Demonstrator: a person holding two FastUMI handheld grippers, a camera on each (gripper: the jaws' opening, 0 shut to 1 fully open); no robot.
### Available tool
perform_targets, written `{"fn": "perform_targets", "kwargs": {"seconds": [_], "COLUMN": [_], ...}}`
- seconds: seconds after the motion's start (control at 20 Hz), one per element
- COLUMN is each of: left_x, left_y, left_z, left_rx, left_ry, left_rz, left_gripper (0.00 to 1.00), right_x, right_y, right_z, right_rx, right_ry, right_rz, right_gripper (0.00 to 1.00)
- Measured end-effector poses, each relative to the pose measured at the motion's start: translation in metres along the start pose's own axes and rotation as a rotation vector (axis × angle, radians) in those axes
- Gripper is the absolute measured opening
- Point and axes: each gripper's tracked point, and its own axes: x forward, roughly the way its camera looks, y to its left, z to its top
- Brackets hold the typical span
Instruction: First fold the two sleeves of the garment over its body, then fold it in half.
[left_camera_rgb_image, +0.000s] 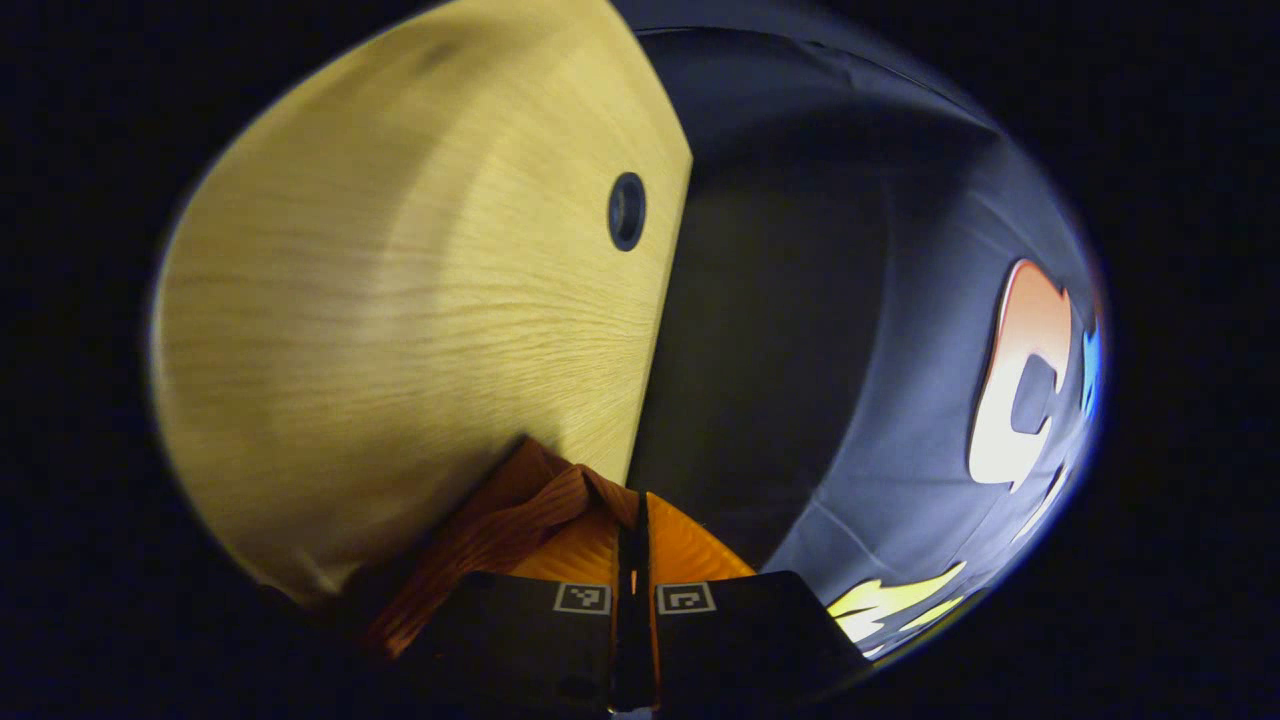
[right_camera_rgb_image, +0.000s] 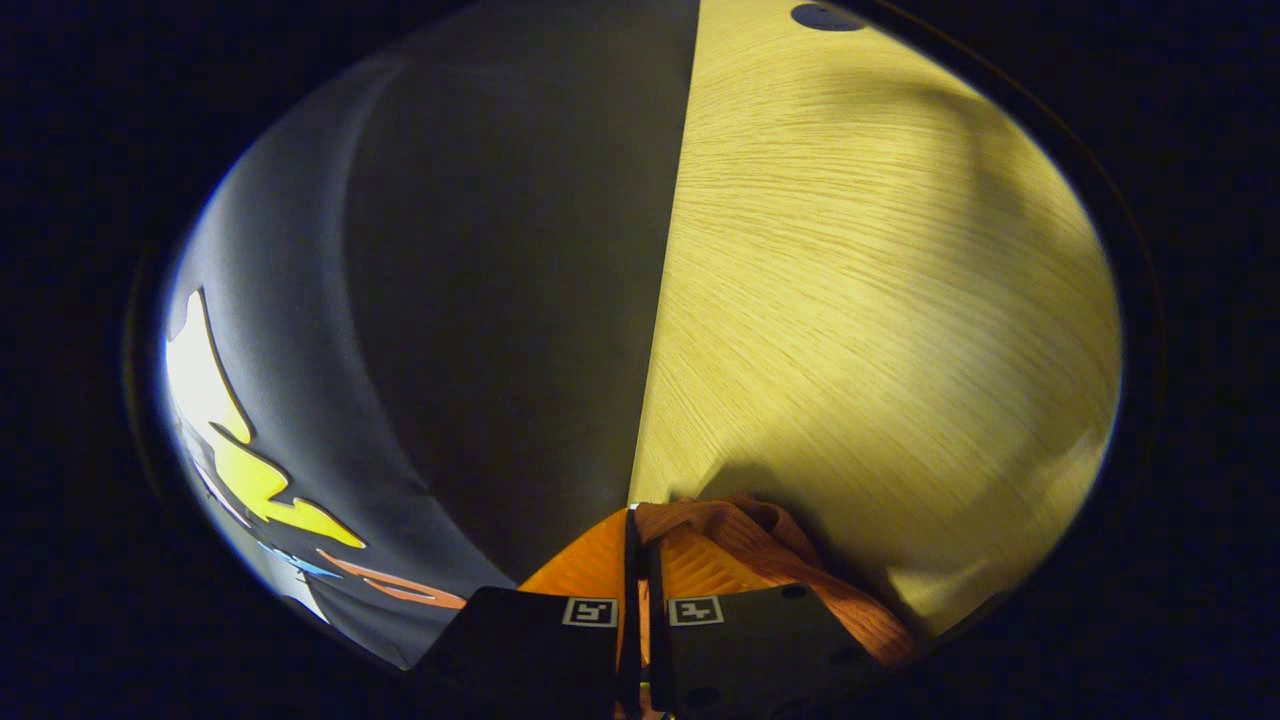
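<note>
Gripping the orange garment (left_camera_rgb_image: 520, 520) on both sides, each pair of jaws is clenched on a bunch of its ribbed cloth: the left gripper (left_camera_rgb_image: 633, 560) has fabric pinched between its fingers with more gathered just to their left, and the right gripper (right_camera_rgb_image: 637, 560) holds a fold that spills to the right of its own fingers. Ahead of both lies bare wooden bench (left_camera_rgb_image: 400, 280), its edge running straight out from the jaws, with a dark round hole (left_camera_rgb_image: 626, 210) farther on. How far the task has come cannot be told; neither sleeves nor body show whole, so I judge a fold is under way. No brand or readable writing appears on the garment; only small square markers sit on the grippers
</note>
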Motion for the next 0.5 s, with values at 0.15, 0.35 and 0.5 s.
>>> {"fn": "perform_targets", "kwargs": {"seconds": [0.15, 0.35, 0.5], "left_x": [-0.001, 0.003, 0.011], "left_y": [0.028, 0.008, -0.018], "left_z": [0.001, -0.007, -0.006], "left_rx": [-0.016, 0.051, 0.02], "left_ry": [0.008, 0.014, -0.021], "left_rz": [-0.02, 0.023, -0.001], "left_gripper": [0.02, 0.04, 0.26], "right_x": [0.003, -0.004, -0.01], "right_y": [0.001, 0.012, 0.028], "right_z": [0.007, 0.017, 0.016], "right_rx": [0.051, 0.073, -0.001], "right_ry": [-0.014, -0.058, -0.086], "right_rz": [0.026, 0.044, 0.009], "right_gripper": [0.04, 0.37, 0.86]}}
